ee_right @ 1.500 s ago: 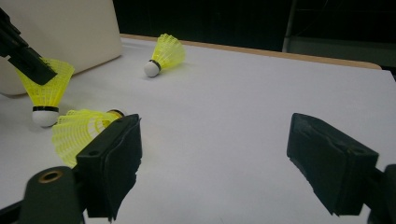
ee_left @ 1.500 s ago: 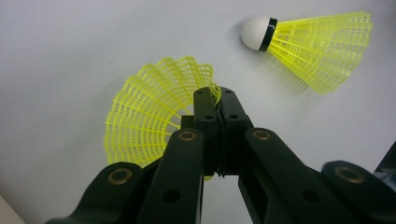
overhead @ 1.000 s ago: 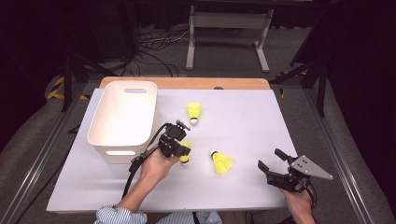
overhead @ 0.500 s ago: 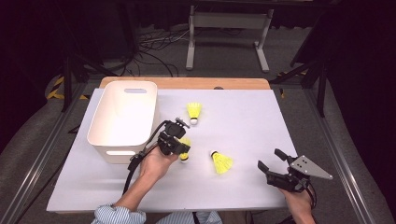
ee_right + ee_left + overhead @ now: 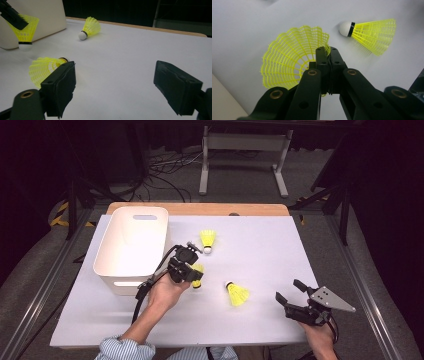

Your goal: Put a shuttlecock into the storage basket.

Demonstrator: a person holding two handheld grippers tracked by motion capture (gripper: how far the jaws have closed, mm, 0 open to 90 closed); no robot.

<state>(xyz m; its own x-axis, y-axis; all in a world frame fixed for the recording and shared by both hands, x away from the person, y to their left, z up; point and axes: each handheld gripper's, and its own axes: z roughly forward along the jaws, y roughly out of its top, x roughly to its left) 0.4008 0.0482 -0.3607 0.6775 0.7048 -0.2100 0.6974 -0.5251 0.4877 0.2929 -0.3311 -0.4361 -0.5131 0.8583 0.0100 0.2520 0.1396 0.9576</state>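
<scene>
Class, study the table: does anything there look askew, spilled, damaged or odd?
Nothing looks damaged or spilled. Two yellow shuttlecocks lie tipped on their sides on the table, one near the white bin, one nearer the right gripper. The left gripper pinches a third shuttlecock by its skirt rim.

I'm seeing a neon-yellow plastic mesh shuttlecock (image 5: 287, 62) with a lattice-pattern skirt pinched in my matte black left gripper (image 5: 327, 53), brass-coloured rivets on the jaw arms. Just beside the white plastic storage bin (image 5: 131, 245): a second yellow shuttlecock (image 5: 208, 240), white cork tip with a black band. Third yellow one (image 5: 238, 294) further from the bin, same colours. Tabletop (image 5: 260, 250) is pale grey-white with a tan wood edge beyond the bin. Right gripper (image 5: 115, 82) is black, grey triangular plate on top. My sleeve (image 5: 122, 349) is blue-and-white striped.
</scene>
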